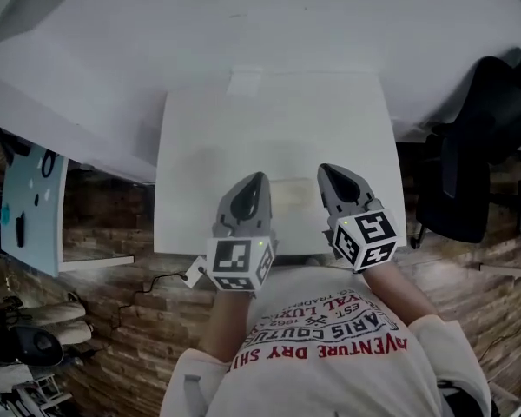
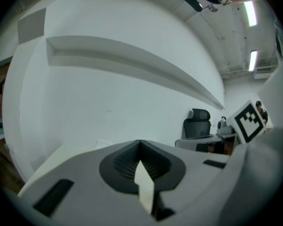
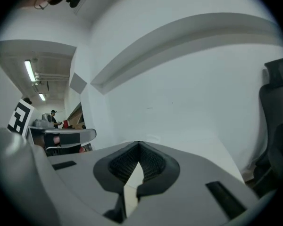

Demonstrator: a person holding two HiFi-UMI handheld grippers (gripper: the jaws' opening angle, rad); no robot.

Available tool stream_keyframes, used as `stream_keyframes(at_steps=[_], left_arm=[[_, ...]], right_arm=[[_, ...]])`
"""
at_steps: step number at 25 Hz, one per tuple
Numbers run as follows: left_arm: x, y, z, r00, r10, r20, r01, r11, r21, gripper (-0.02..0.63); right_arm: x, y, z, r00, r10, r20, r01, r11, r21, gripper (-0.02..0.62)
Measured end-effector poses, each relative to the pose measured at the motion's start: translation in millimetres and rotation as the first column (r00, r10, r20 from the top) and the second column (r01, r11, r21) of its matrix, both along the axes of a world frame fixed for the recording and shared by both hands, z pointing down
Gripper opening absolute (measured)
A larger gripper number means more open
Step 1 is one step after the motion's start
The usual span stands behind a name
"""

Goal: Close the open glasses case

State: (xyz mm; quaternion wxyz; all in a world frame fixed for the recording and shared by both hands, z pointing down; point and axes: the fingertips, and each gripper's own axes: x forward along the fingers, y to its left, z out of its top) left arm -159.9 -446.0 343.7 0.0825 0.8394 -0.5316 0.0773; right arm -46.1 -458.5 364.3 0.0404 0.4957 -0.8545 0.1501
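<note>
In the head view a white table [image 1: 217,137] lies in front of me, washed out by the light. Between the two gripper tips a faint pale oblong [image 1: 292,189] rests on it; I cannot tell whether it is the glasses case. My left gripper [image 1: 259,179] hovers over the table's near edge, its jaws meeting at the tips with nothing between them [image 2: 140,142]. My right gripper [image 1: 326,170] is beside it, a little further forward, also shut and empty [image 3: 139,144]. Neither gripper view shows a case, only table and wall.
A black office chair [image 1: 478,163] stands just right of the table. A pale blue board [image 1: 30,207] leans at the left over the wooden floor. A small white slip [image 1: 243,81] lies at the table's far edge against the white wall.
</note>
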Motion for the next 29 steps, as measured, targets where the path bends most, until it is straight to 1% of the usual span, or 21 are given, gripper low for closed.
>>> stream_keyframes(at_steps=[3, 7, 13, 18, 23, 29], left_arm=[[8, 9, -16, 1.000, 0.008, 0.002, -0.008, 0.999, 0.043, 0.005], [13, 18, -27, 1.000, 0.006, -0.004, -0.006, 0.998, 0.069, 0.005], [20, 28, -20, 1.000, 0.003, -0.030, -0.002, 0.999, 0.045, 0.005], [32, 35, -13, 1.000, 0.010, -0.020, -0.010, 0.999, 0.034, 0.005], [36, 46, -7, 1.000, 0.005, -0.014, -0.005, 1.000, 0.021, 0.005], [37, 47, -3, 1.000, -0.005, -0.015, 0.006, 1.000, 0.011, 0.005]], right_arm=[[4, 9, -10, 1.000, -0.006, -0.012, 0.006, 0.999, 0.039, 0.006], [7, 21, -20, 0.999, -0.027, -0.038, 0.030, 0.997, 0.075, 0.006], [15, 38, -21, 0.997, -0.030, -0.076, 0.037, 0.995, 0.093, 0.006], [19, 48, -14, 0.992, -0.043, -0.122, 0.055, 0.994, 0.097, 0.006], [21, 60, -9, 0.992, -0.053, -0.119, 0.063, 0.994, 0.086, 0.006], [25, 61, -5, 0.991, -0.055, -0.118, 0.064, 0.995, 0.079, 0.006]])
